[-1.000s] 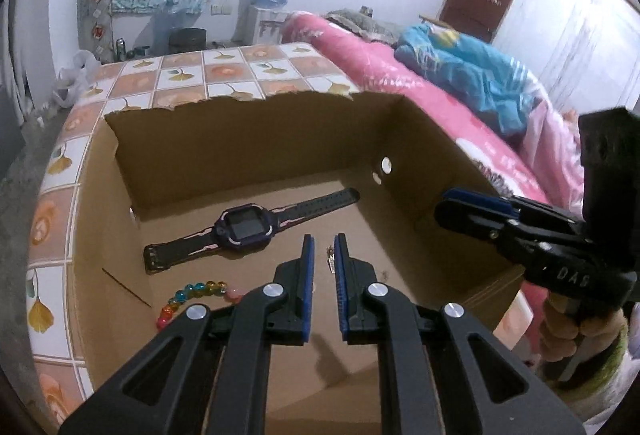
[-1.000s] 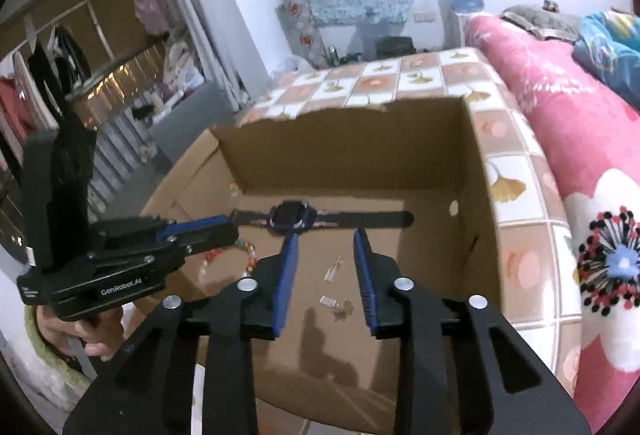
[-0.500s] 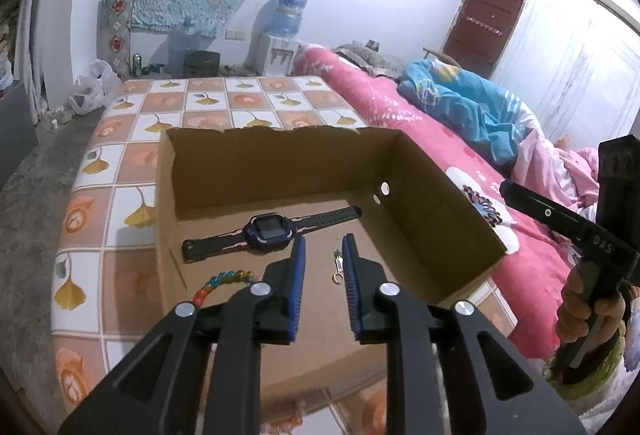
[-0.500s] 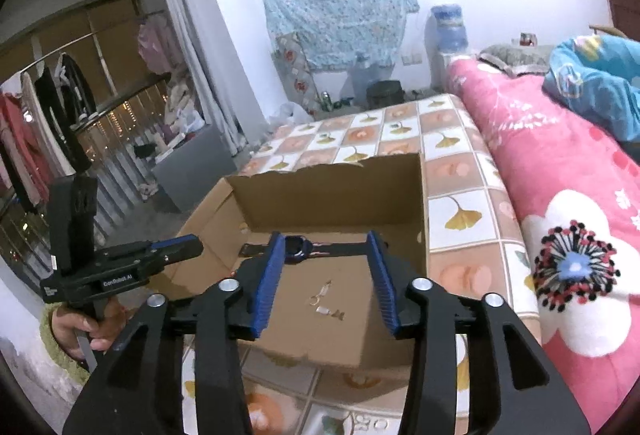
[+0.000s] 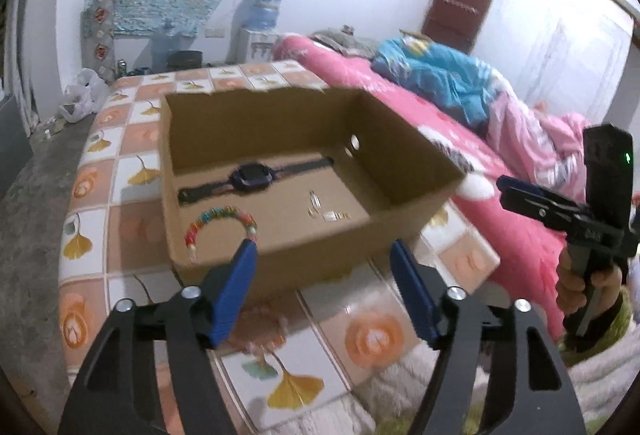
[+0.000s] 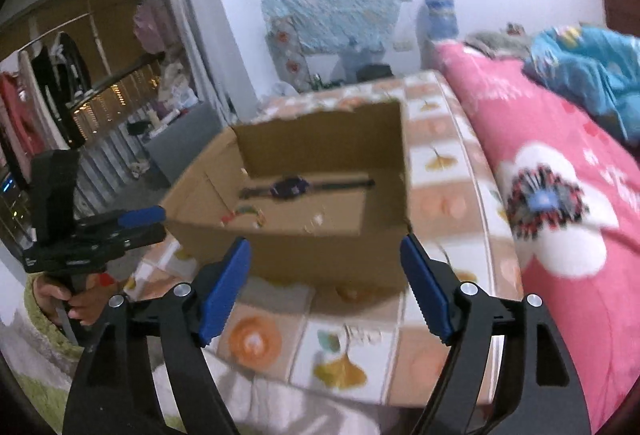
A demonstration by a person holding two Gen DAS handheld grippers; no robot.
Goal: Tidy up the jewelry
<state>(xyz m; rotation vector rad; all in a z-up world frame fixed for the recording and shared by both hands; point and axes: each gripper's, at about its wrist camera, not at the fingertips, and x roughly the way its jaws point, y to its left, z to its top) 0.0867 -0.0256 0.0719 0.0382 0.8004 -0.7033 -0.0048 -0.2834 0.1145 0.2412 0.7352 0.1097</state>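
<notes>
An open cardboard box (image 5: 404, 151) (image 6: 320, 243) sits on a tiled cloth. Inside lie a dark watch (image 5: 252, 175) (image 6: 288, 187), a multicoloured bead bracelet (image 5: 220, 219) (image 6: 244, 213) and small silver earrings (image 5: 328, 209). My left gripper (image 5: 322, 253) hangs short of the box's near wall, jaws opening wide with nothing between them. My right gripper (image 6: 326, 249) is likewise back from the box, jaws opening and empty. Each gripper also shows at the edge of the other's view, the left gripper (image 6: 132, 223) held by a hand.
The box rests on a surface covered with an orange and white flower-patterned cloth (image 5: 128, 171). A bed with a pink floral blanket (image 6: 560, 203) and a blue quilt (image 5: 436, 75) runs along the right. A water dispenser (image 5: 260, 23) stands by the far wall.
Both grippers have pulled back out of the box toward me and risen slightly. Their jaws went from nearly shut to wide apart. The earrings stay on the box floor.
</notes>
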